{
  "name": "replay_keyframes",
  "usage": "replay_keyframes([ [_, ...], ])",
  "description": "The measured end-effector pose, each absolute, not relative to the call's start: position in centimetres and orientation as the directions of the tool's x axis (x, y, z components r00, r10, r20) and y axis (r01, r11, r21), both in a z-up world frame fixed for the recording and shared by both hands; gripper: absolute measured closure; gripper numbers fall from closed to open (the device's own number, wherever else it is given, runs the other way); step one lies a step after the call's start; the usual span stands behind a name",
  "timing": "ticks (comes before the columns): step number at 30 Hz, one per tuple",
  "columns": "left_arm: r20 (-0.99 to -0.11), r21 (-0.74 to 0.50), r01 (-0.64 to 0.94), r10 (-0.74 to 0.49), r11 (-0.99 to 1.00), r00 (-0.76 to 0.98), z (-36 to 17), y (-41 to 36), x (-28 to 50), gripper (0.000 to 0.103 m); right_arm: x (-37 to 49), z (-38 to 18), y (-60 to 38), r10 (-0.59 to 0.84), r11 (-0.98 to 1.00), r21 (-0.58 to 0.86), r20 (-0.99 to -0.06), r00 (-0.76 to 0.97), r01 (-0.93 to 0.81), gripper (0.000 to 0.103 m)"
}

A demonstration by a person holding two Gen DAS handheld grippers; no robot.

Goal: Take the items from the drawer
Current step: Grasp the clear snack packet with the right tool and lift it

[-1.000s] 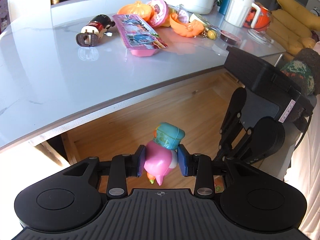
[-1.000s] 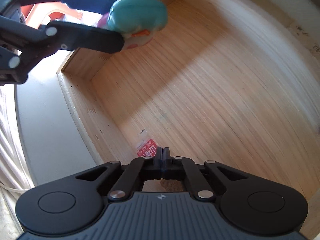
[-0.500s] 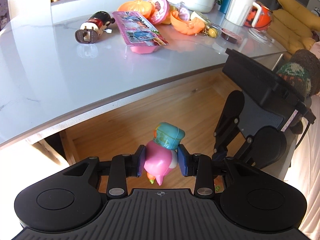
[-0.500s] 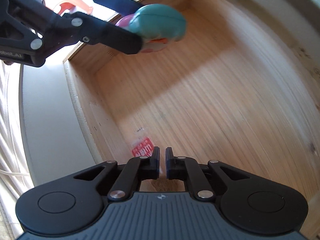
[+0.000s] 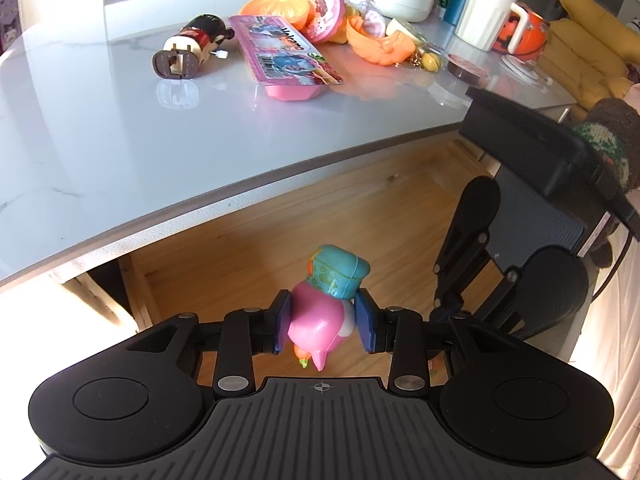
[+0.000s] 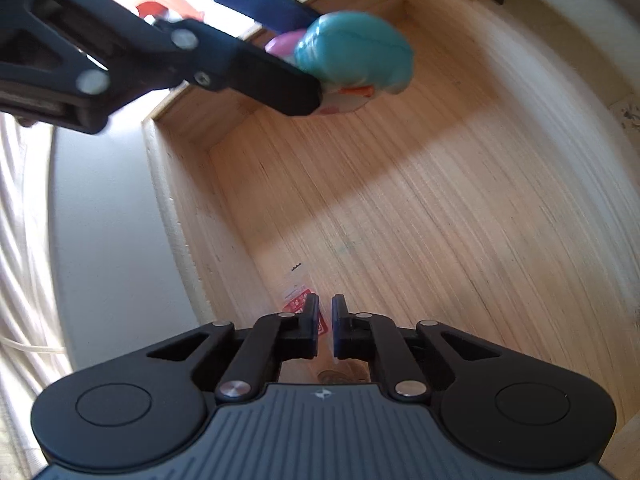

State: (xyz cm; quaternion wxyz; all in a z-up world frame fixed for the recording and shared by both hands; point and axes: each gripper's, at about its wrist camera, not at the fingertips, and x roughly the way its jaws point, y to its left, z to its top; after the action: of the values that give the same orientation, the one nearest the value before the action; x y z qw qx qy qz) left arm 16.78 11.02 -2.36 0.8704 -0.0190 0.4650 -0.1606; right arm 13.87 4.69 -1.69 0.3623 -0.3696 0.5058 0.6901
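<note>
My left gripper [image 5: 322,322] is shut on a pink toy bird with a teal hat [image 5: 320,312], held above the open wooden drawer [image 5: 240,264]. The right wrist view shows the same bird [image 6: 356,52] at the top, over the drawer's far corner. Low in the drawer [image 6: 440,200], near its left wall, my right gripper [image 6: 325,316] has its jaws almost together and closing. A thin clear packet with a red label [image 6: 298,304] sits between them. In the left wrist view, the right gripper [image 5: 444,312] reaches down at the right.
The grey marble tabletop [image 5: 120,140] overhangs the drawer. On it lie a wind-up doll [image 5: 192,48], a pink blister pack [image 5: 288,64], orange toys [image 5: 376,40] and a white mug [image 5: 488,16]. A knitted glove [image 5: 612,136] holds the right gripper. The drawer floor is otherwise bare.
The right gripper has rolled a little, and its jaws, pressed together a second ago, now show a narrow gap. The left gripper and the bird have kept still.
</note>
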Motion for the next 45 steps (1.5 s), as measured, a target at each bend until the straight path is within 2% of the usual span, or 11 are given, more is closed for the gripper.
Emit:
replay_keyframes([
  [5,-0.804,-0.181,0.259,-0.294,0.949,0.516,-2.4,11.1,16.7,0.065,15.9,-0.4,3.5,0.159,-0.174,0.432,-0.874,-0.459,-0.885,0.103],
  [12,-0.806,-0.178,0.26,-0.292,0.949,0.515,-2.4,11.0,16.7,0.065,17.2,0.6,2.0,0.234,-0.15,0.242,-0.934,-0.272,-0.959,0.099],
  [16,-0.808,-0.177,0.26,-0.291,0.949,0.513,-2.5,11.0,16.6,0.065,16.2,-0.2,2.7,0.168,-0.198,0.273,-0.937,-0.307,-0.941,0.062],
  [25,-0.811,-0.171,0.263,-0.287,0.949,0.51,-2.5,11.0,16.4,0.065,13.6,-4.0,4.4,0.006,-0.258,0.295,-0.952,-0.307,-0.92,0.061],
  [28,-0.814,-0.162,0.265,-0.281,0.95,0.508,-2.5,10.9,16.4,0.065,13.6,-4.0,4.4,0.006,-0.246,0.28,-0.957,-0.291,-0.928,0.071],
  [31,-0.818,-0.151,0.267,-0.272,0.952,0.507,-2.5,10.8,16.4,0.065,14.4,-3.6,4.1,0.054,-0.213,0.205,-0.974,-0.221,-0.955,0.074],
  [34,-0.819,-0.144,0.267,-0.266,0.953,0.508,-2.5,10.8,16.3,0.065,16.8,-3.4,3.9,0.11,-0.078,0.162,-0.979,-0.171,-0.984,0.076],
  [37,-0.827,-0.124,0.274,-0.252,0.954,0.503,-2.5,10.5,16.4,0.065,19.2,-3.1,3.3,0.138,0.043,0.184,-0.975,-0.176,-0.982,0.084],
  [38,-0.831,-0.112,0.285,-0.247,0.952,0.499,-2.6,10.2,16.4,0.065,19.6,-2.6,2.9,0.148,0.053,0.194,-0.972,-0.184,-0.98,0.091],
  [40,-0.836,-0.083,0.313,-0.237,0.946,0.495,-2.5,9.6,16.4,0.065,19.5,-1.0,2.0,0.183,0.047,0.189,-0.967,-0.178,-0.981,0.095],
  [45,-0.827,-0.005,0.405,-0.231,0.914,0.513,-1.2,6.8,16.2,0.065,18.8,4.7,-0.9,0.31,0.057,0.168,-0.94,-0.143,-0.984,0.097],
])
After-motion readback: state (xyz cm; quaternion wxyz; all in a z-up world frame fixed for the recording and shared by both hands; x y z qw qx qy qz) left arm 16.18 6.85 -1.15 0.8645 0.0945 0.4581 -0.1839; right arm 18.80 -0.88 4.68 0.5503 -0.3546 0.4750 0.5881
